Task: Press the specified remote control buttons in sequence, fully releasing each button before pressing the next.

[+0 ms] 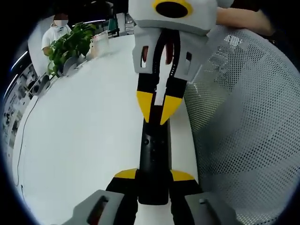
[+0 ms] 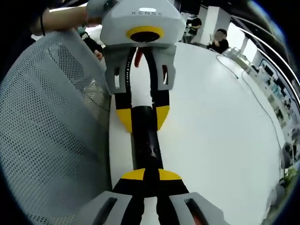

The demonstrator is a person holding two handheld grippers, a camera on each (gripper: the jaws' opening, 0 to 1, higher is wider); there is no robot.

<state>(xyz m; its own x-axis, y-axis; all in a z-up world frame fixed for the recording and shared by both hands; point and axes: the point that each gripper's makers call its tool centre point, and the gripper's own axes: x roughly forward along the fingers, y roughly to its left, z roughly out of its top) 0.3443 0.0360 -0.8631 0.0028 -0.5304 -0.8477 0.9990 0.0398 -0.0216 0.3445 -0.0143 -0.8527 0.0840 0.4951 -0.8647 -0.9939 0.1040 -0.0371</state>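
Bright, even indoor light fills both views. The white table (image 1: 84, 140) is nearly blown out ahead of the left gripper (image 1: 154, 180), with only soft, faint shadows beside the jaws. Fisheye bending curves the table edge and the mesh chair (image 2: 47, 140). Distant background stays slightly soft; nearby surfaces read sharp.

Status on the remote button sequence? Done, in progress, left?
Done: left gripper is clamped on the black remote, held over the white table beside a mesh chair back. In hand: right gripper, tips together, bears on the remote's face. Left: which presses are done can't be judged; no display visible.
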